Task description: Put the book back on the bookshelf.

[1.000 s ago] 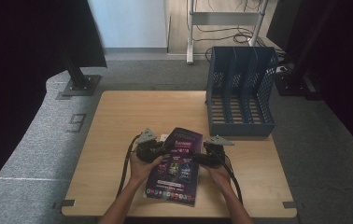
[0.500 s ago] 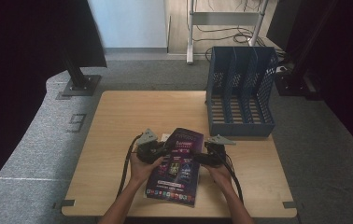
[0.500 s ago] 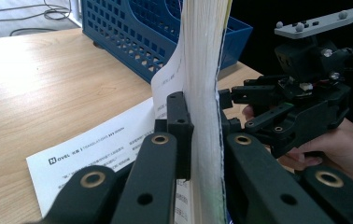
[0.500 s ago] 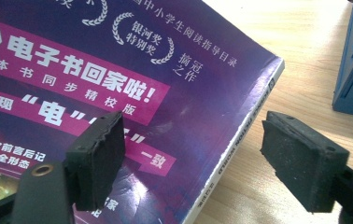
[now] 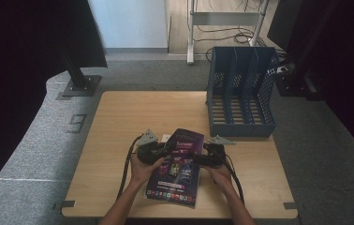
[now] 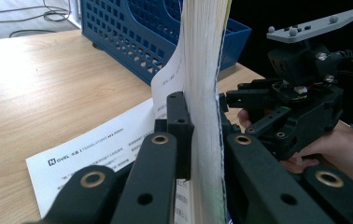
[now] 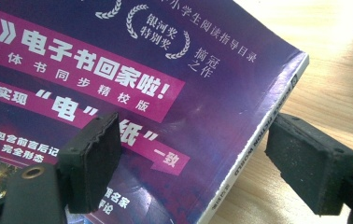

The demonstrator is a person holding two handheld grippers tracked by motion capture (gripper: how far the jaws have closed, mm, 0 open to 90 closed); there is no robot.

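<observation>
The left gripper (image 6: pixel 198 140) is clamping the purple book's (image 5: pixel 177 166) page edge. The right gripper (image 7: pixel 193 163) is straddling its spine, jaws apart, near the blue file rack (image 5: pixel 240 91).

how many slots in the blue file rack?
3. The blue perforated plastic file rack stands at the far right of the wooden table; its slots run side by side, left, middle and right, all open toward the person. None looks hidden.

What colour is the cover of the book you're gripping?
Purple with magenta banners and white text on the book, clearest in the right gripper view.
</observation>
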